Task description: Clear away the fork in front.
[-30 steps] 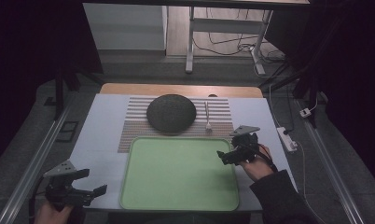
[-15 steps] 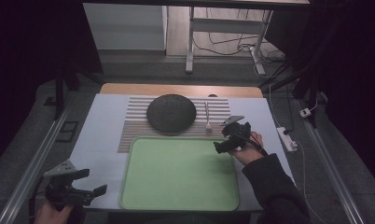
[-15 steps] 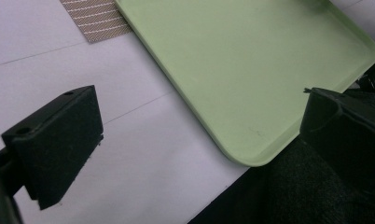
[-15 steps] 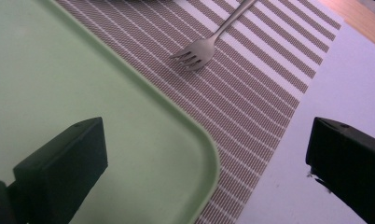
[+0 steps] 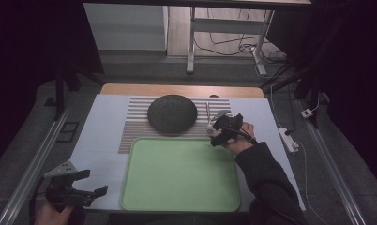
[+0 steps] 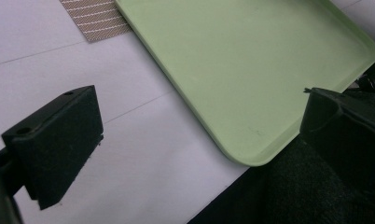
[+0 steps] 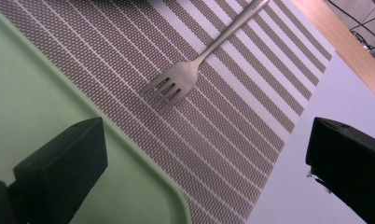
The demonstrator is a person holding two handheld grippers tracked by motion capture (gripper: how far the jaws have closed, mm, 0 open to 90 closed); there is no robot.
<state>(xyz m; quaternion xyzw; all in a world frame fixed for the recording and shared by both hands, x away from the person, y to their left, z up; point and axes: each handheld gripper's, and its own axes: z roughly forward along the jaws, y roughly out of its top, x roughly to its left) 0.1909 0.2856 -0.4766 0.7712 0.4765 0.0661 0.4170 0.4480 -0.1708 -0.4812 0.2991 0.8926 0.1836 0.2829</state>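
Note:
A metal fork [image 7: 195,65] lies on the striped placemat [image 7: 232,130], tines toward the green tray [image 7: 31,93]. My right gripper [image 5: 218,131] hovers open just short of the fork [image 5: 207,115], at the tray's far right corner. Its jaws stand wide apart with nothing between them. A dark round plate [image 5: 172,113] rests on the placemat [image 5: 135,124] to the left of the fork. My left gripper [image 5: 90,185] is open near the table's front left corner, beside the green tray [image 5: 177,173]. In the left gripper view the tray's near corner [image 6: 251,154] lies between the jaws.
The white table top [image 5: 100,136] carries the mat and tray. A wooden strip [image 5: 177,89] runs along the far edge. A white power strip [image 5: 288,139] and cable lie off the table's right side. Metal rails [image 5: 32,159] flank the table.
My right gripper has moved left and away from me, from beside the tray's right edge to the fork's tines. The left gripper has stayed put.

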